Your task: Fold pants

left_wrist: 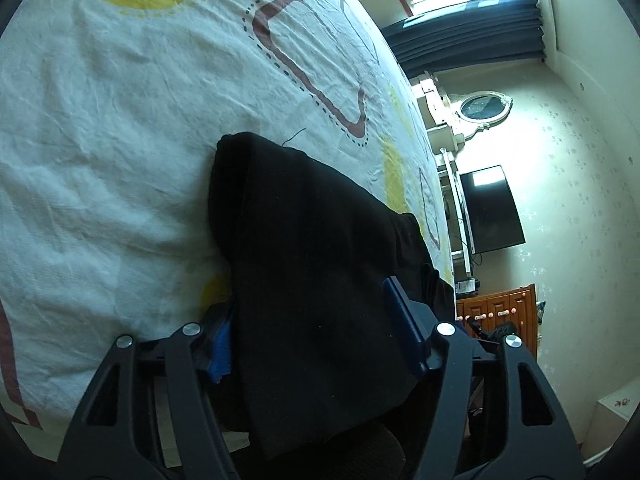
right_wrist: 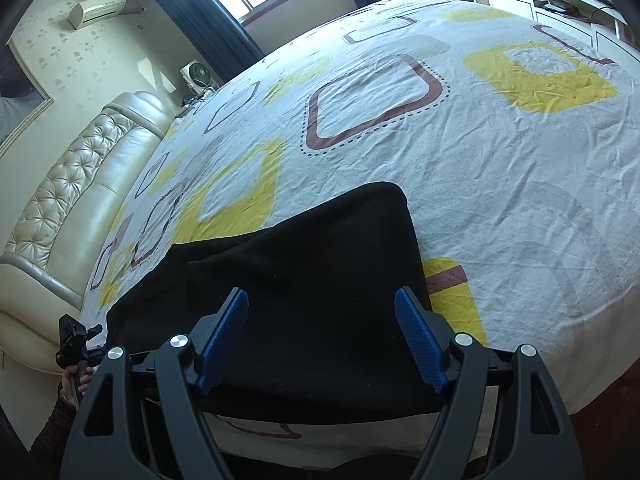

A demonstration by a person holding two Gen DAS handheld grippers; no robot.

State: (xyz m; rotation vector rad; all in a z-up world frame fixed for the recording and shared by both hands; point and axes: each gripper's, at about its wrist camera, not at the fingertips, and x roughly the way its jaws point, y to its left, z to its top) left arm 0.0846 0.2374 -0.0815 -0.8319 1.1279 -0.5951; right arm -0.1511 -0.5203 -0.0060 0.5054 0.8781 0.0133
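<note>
Two hand-held grippers over black pants (right_wrist: pixel 304 280) at the bed's (right_wrist: pixel 500 168) near edge.
Left hand-held gripper (left_wrist: pixel 316 340) straddles cloth, grip unclear; right hand-held gripper (right_wrist: pixel 324 336) open — layers could be dragged askew.

No text, label, brand or number can be read in either view. The air conditioner (right_wrist: pixel 97 9) at the upper left of the right wrist view shows no legible marking, and the dark screen (left_wrist: pixel 491 209) at the right of the left wrist view is blank.
</note>
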